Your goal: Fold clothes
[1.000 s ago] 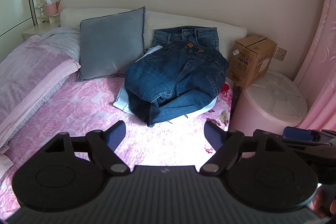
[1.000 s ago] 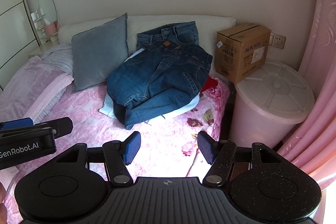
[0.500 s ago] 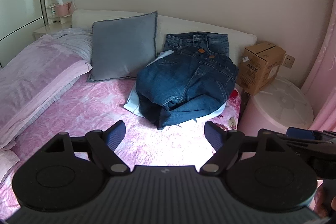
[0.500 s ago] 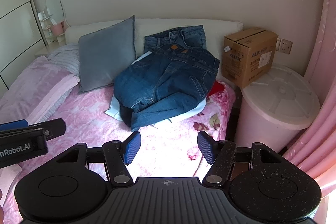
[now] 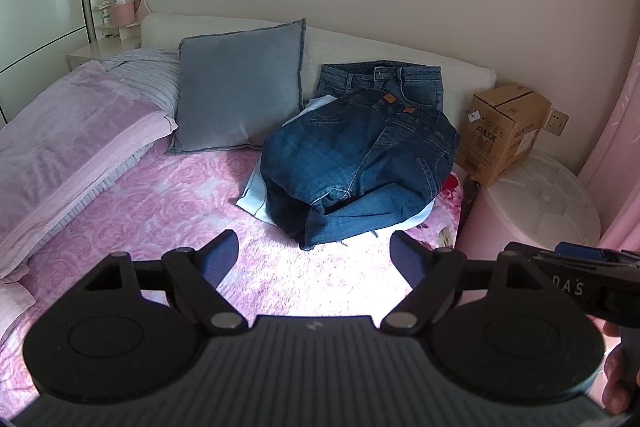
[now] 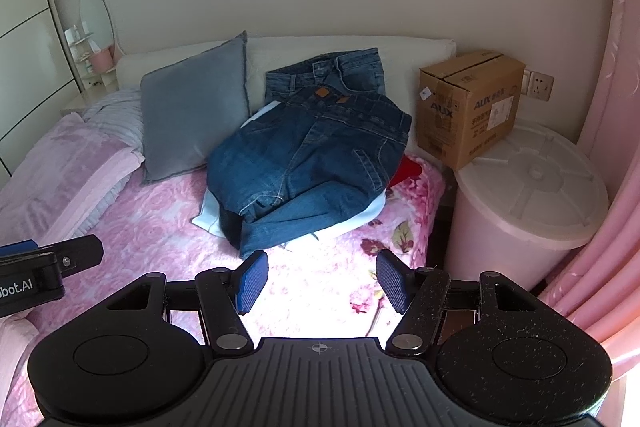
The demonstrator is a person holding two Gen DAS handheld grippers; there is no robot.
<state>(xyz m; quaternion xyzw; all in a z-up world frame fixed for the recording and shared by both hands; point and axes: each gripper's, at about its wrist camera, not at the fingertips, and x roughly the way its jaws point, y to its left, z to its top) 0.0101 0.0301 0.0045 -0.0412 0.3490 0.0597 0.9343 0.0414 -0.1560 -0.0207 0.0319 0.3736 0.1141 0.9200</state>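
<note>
The dark-blue jeans (image 6: 308,167) lie in a loose, rumpled heap just right of the grey cushion (image 6: 192,115), over a pale garment (image 5: 256,195), with another pair (image 5: 384,79) propped behind. Nothing appears folded yet, though the heap hides its lower layers. Left gripper (image 5: 314,259) and right gripper (image 6: 318,281) hover short of the heap, jaws apart and empty.

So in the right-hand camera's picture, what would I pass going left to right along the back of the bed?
Mirror → grey pillow → jeans pile → cardboard box → wall socket → pink curtain.
</note>
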